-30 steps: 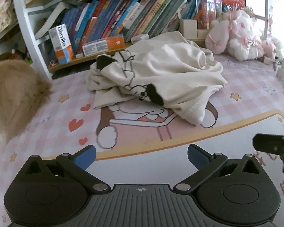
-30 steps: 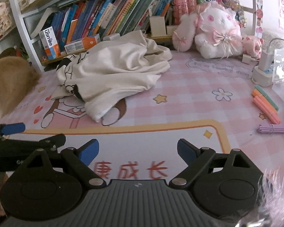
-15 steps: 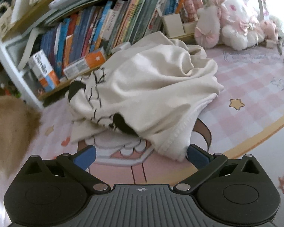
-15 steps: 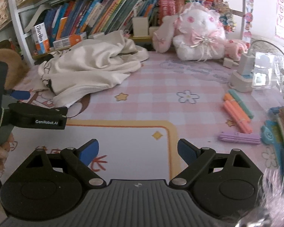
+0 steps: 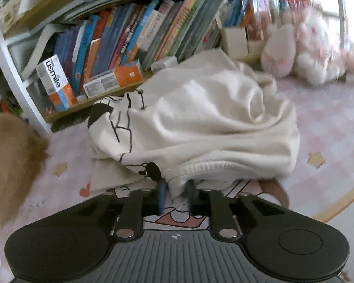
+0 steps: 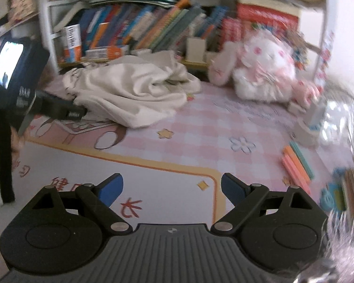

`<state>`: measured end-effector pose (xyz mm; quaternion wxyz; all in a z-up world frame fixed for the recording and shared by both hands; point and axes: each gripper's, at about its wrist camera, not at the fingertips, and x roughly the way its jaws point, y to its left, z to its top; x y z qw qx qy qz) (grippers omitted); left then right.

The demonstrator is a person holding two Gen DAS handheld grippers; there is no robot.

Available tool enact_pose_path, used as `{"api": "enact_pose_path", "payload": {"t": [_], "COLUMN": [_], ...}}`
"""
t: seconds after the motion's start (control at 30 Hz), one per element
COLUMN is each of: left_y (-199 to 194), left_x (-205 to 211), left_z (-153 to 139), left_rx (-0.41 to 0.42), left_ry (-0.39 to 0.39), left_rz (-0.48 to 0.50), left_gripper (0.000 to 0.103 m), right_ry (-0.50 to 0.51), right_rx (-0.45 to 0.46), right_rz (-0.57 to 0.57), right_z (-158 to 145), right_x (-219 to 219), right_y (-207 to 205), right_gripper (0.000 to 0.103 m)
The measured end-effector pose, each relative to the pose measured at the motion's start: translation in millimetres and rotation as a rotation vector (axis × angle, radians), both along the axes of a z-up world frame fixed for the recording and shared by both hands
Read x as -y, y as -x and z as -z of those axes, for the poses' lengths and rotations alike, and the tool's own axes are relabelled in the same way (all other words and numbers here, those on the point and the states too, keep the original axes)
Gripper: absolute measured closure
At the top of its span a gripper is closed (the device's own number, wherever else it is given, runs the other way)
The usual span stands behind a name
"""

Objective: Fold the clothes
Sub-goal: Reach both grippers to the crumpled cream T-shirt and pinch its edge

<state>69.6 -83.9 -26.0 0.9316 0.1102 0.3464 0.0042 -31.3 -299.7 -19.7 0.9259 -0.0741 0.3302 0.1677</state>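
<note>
A crumpled cream garment (image 5: 212,122) with black line drawings lies heaped on the pink checked mat (image 5: 330,127), close to the bookshelf. My left gripper (image 5: 177,192) is at the near hem of the heap. Its jaws are closing, and a fold of the ribbed hem is pinched between the blue pads (image 5: 162,192). In the right wrist view the same garment (image 6: 134,89) lies at the far left, with the left gripper (image 6: 79,114) reaching into its edge. My right gripper (image 6: 172,188) hangs open over the white part of the mat, with nothing between its fingers.
A shelf of books (image 5: 153,33) runs behind the garment. A pink-and-white plush rabbit (image 6: 262,68) sits at the back right. Coloured pens (image 6: 297,160) and a white charger block (image 6: 311,122) lie at the right. A tan furry mass (image 5: 9,160) fills the left.
My left gripper went forward to the garment's near hem and its jaws came together on the cloth. The right gripper stayed open and rolled a little.
</note>
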Motion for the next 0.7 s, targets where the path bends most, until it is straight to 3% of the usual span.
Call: {"api": "enact_pose_path", "payload": {"t": [0.13,0.33,0.53,0.63,0.67,0.7], "left_y": [28,76,113,126,129,130], "left_x": [-10,-21,-44,-57,-62,-66], "left_z": [-30,-71,-95,-100,-100,-99], "left_rx": [0.083,0.214,0.258,0.266,0.267,0.267], "left_ry": [0.074,0.113,0.196,0.235,0.237,0.233], "left_rz": [0.057,0.118,0.104,0.079,0.069,0.060], "left_gripper": [0.096,0.097,0.097,0.097,0.097,0.097], "right_ry": [0.092,0.221,0.345,0.369,0.375,0.387], "right_rx": [0.077,0.211,0.326,0.342,0.340,0.335], "right_rz": [-0.101,-0.292,-0.413,-0.443,-0.450,-0.455], "right_z": [-6,-12,-3,6,10,15], "right_x": [-23,-67,-113,-131,-137,-144], "right_y": [1,6,7,4,4,2], "right_gripper": [0.012,0.012,0.013,0.014,0.020,0.033]}}
